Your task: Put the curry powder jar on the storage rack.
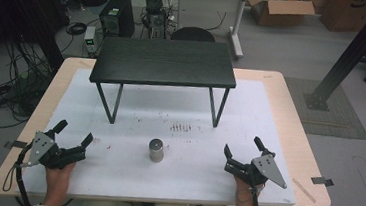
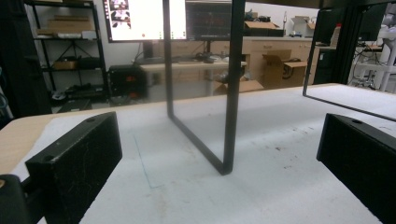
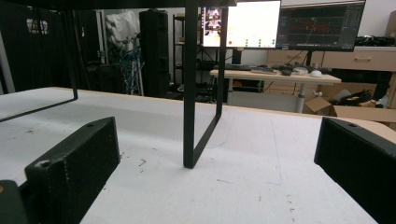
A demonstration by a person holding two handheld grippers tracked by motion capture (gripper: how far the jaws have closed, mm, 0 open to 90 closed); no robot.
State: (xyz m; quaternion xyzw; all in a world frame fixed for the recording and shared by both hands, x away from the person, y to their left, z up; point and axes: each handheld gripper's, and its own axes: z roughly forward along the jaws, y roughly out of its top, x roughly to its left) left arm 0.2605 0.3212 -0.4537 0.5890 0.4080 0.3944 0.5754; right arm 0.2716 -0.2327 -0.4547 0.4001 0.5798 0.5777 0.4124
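Grey floor [image 1: 296, 47], tangled cables [image 1: 6, 92], cardboard boxes [image 1: 284, 11] (open), lit monitors [image 3: 254, 23], black shelving [image 2: 60, 51]

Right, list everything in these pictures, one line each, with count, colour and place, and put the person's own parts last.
small metal cylinder: one, silver-grey, upright on the white mat, between the two tools, in front of the shelf.
black wooden shelf on thin black metal legs: one, black, on the far half of the mat.
white mat: one, white with small dark specks, covering most of the table.
light wooden table: one, pale wood, under the mat.
left tool: one, black with a grey plate, near left on the mat, jaws open, nothing between them.
right tool: one, black with a grey plate, near right, jaws open, nothing between them.
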